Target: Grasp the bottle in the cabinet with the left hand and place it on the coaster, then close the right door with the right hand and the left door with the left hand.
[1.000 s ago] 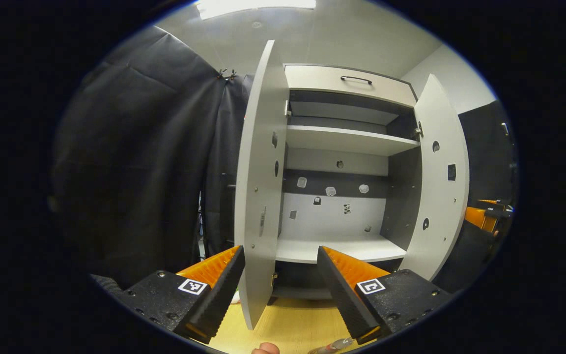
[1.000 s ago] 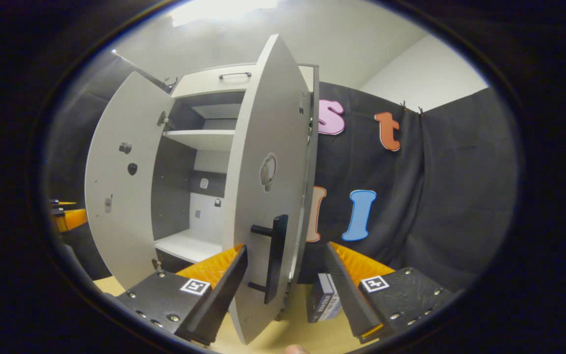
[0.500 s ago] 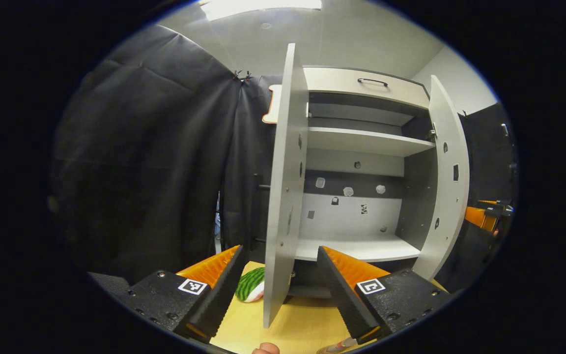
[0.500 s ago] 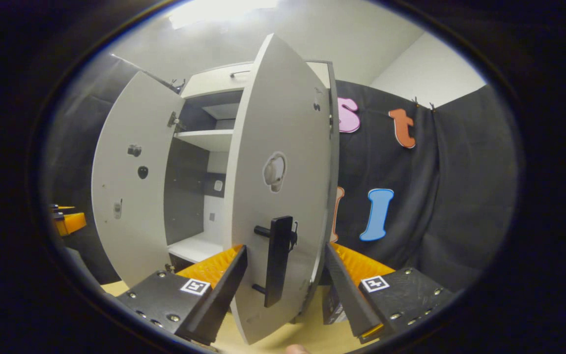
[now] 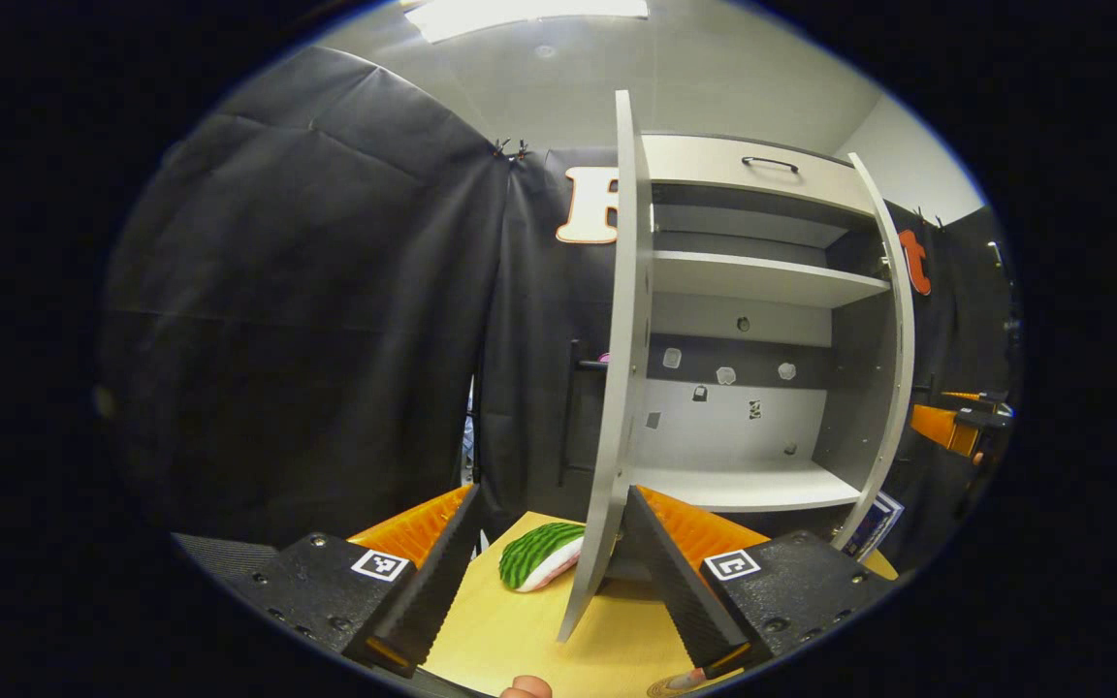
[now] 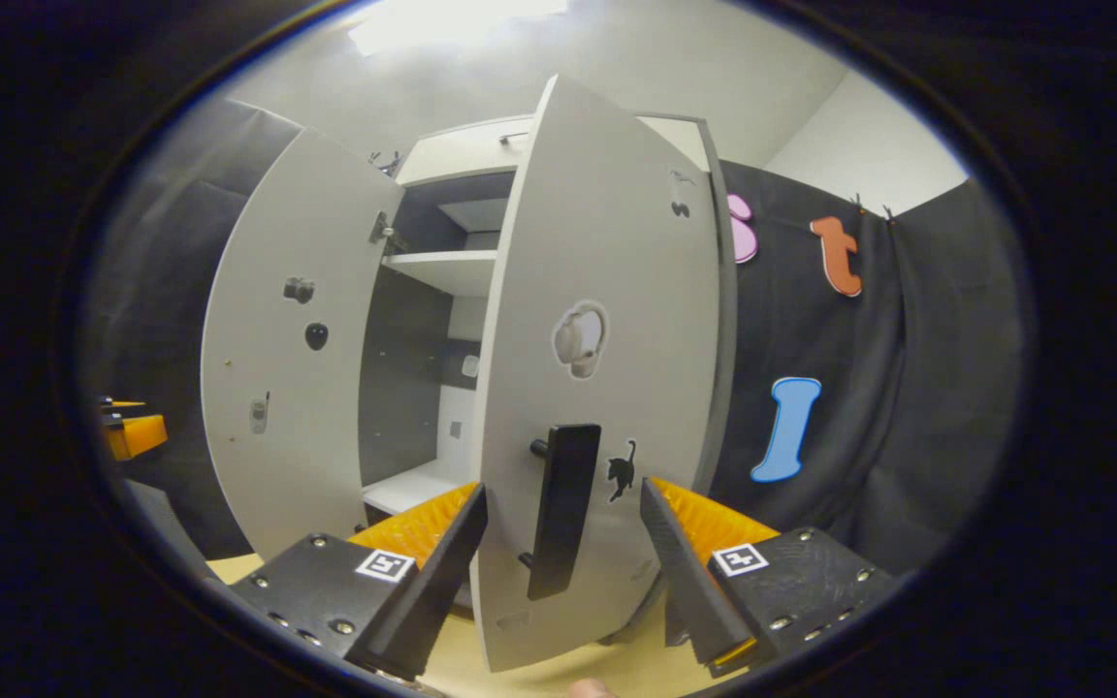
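A: How does the left gripper (image 5: 549, 562) stand?
B: Its fingers are spread wide, nothing pressed between them; a fingertip of the holding hand (image 5: 525, 688) peeks in below.

A: And the right gripper (image 6: 563, 567)?
B: Likewise parted, level and pointing forward, gripping nothing, the person's fingertip (image 6: 588, 688) just under it.

Staged recording booth: black cloth walls (image 5: 306, 291), white cabinet (image 5: 762, 320) on wooden tabletop (image 5: 520, 630), ceiling light panel (image 5: 529, 10).
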Tool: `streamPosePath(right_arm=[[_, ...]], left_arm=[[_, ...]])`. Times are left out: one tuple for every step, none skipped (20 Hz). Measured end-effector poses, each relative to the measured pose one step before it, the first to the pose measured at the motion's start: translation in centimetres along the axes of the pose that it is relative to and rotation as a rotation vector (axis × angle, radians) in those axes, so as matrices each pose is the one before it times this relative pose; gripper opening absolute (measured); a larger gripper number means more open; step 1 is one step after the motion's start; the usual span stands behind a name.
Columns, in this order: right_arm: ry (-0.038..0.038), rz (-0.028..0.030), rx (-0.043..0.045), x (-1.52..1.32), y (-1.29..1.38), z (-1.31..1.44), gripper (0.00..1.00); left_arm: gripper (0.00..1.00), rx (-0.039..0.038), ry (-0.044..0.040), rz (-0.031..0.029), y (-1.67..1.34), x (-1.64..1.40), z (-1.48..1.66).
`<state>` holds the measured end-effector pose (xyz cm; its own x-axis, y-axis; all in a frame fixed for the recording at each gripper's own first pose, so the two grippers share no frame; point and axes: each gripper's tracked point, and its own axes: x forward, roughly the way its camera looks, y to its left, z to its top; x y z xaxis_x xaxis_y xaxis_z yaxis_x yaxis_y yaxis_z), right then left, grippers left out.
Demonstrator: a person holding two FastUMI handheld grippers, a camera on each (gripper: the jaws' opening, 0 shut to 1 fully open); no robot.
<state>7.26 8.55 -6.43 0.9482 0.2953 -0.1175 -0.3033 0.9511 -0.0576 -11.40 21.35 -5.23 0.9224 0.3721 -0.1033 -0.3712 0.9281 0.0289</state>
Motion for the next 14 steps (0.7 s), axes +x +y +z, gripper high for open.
streamPosePath(right_arm=[[-0.00034, 0.00637, -0.00011, 0.063, 0.433, -0.004, 0.94], [0.00013, 0.00455, 0.00077, 0.016, 0.312, 0.019, 0.94], [0.00169, 0.0024, 0.00138, -0.056, 0.344, -0.095, 0.94], [0.00168, 0.00189, 0.00209, 0.001, 0.292, -0.111, 0.94], [0.00121, -0.00078, 0.00242, 0.02, 0.19, 0.015, 0.94], [0.00045, -0.00123, 0.0016, -0.064, 0.161, -0.033, 0.96], [0.00052, -0.00224, 0.00093, -0.013, 0.144, -0.081, 0.93], [0.00042, -0.00279, 0.00101, 0.046, 0.153, -0.053, 0.96], [-0.0009, -0.0031, 0.00064, -0.105, 0.149, 0.009, 0.96], [-0.00118, -0.00413, 0.00083, -0.113, 0.103, 0.076, 0.94], [-0.00073, -0.00523, 0.0012, -0.034, 0.1, -0.125, 0.94], [-0.00073, -0.00597, 0.00058, -0.042, 0.035, -0.014, 0.96], [-0.00059, -0.00902, -0.00053, -0.161, -0.086, 0.054, 0.96], [-0.00001, -0.00992, -0.00143, -0.107, -0.064, 0.0, 0.96]], left_arm=[[0.95, -0.00068, 0.00197, 0.00644, 0.162, -0.046, -0.133], [0.95, -0.00082, 0.00277, 0.005, 0.238, 0.037, -0.091], [0.95, -0.00116, 0.00115, 0.003, 0.419, -0.148, 0.002], [0.95, -0.00141, 0.00127, 0.00182, 0.206, 0.046, -0.014], [0.95, -0.00146, 0.00101, 0.00061, 0.086, 0.063, -0.144], [0.95, -0.00183, 0.00127, -0.00058, 0.131, 0.168, 0.008], [0.95, -0.0013, 0.00065, -0.00213, 0.092, 0.173, -0.03], [0.95, -0.00029, 0.00078, -0.00314, 0.154, 0.148, 0.016], [0.95, 0.00034, 0.00001, -0.00379, 0.094, 0.188, 0.02], [0.95, 0.00146, -0.00073, -0.00497, 0.054, 0.271, 0.114], [0.95, 0.00245, -0.0001, -0.00357, 0.082, 0.265, -0.078], [0.95, 0.00276, -0.00089, -0.00394, 0.211, 0.32, 0.068], [0.95, 0.00261, -0.00088, -0.00573, 0.119, 0.396, 0.191], [0.95, 0.00168, -0.00315, -0.00862, 0.022, 0.464, 0.124]])
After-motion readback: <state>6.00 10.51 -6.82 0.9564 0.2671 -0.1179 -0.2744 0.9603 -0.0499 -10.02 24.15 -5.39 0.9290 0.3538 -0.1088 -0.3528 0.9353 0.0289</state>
